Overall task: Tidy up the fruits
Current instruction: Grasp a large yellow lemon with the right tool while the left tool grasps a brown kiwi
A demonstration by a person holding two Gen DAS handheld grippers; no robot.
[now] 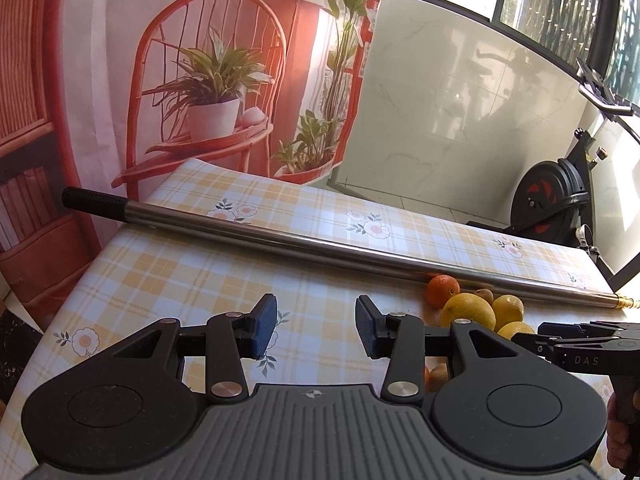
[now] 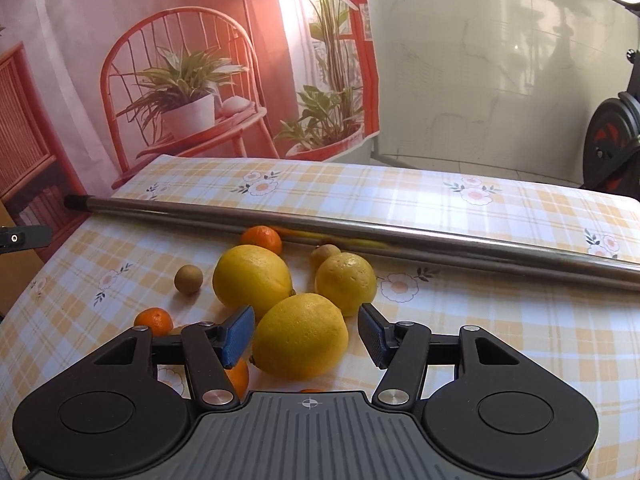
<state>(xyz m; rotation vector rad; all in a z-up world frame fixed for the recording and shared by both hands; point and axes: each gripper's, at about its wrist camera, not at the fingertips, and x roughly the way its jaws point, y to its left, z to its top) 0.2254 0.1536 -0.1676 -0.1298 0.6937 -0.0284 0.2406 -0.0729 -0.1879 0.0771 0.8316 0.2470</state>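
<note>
In the right wrist view my right gripper point(image 2: 306, 338) is open, its blue pads on either side of the nearest lemon point(image 2: 300, 338) without touching it. Two more lemons point(image 2: 252, 280) point(image 2: 346, 282) lie just behind. Small oranges point(image 2: 262, 240) point(image 2: 154, 320) and brown kiwis point(image 2: 188, 279) point(image 2: 325, 255) lie around them on the checked tablecloth. In the left wrist view my left gripper point(image 1: 316, 330) is open and empty above bare cloth, left of the fruit pile point(image 1: 468, 312). The right gripper point(image 1: 576, 344) shows there at the right edge.
A long metal pole point(image 2: 360, 236) with a black grip lies across the table behind the fruit; it also shows in the left wrist view point(image 1: 320, 246). A printed backdrop hangs behind the table. An exercise bike point(image 1: 556, 196) stands to the right.
</note>
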